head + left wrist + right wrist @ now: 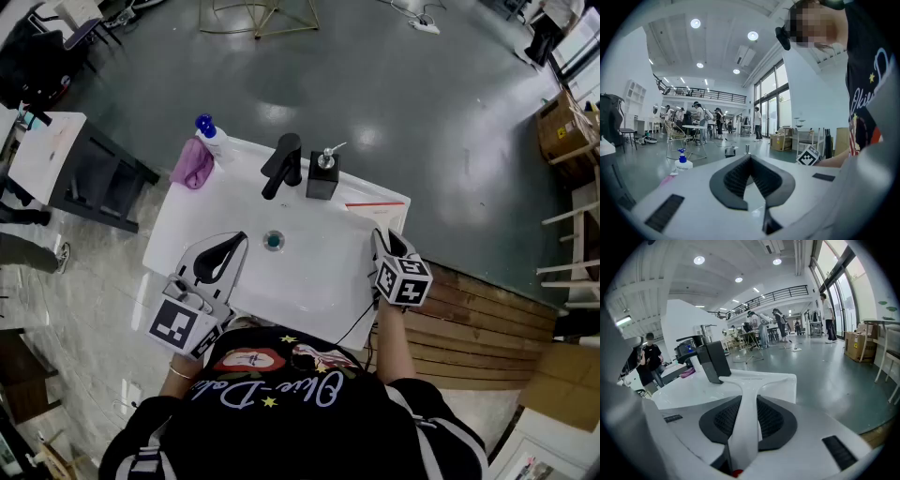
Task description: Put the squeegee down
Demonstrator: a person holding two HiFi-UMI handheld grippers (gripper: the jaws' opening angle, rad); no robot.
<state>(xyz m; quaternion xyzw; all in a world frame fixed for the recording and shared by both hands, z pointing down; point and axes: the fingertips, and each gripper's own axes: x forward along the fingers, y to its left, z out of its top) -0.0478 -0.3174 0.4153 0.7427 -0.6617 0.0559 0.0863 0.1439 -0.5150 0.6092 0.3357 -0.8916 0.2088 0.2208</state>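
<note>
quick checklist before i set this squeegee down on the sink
1. Grip on the squeegee: ok. The right claw is shut on its handle.
2. Landing spot: ok. The sink corner ahead of the blade is bare.
3. Soap dispenser out of the way: ok. It stands left of the blade, apart from it.
4. Blade resting on the sink: cannot tell from these views.
5. Left claw out of the way: ok. It sits at the sink's left front edge, jaws together, holding nothing.
</note>
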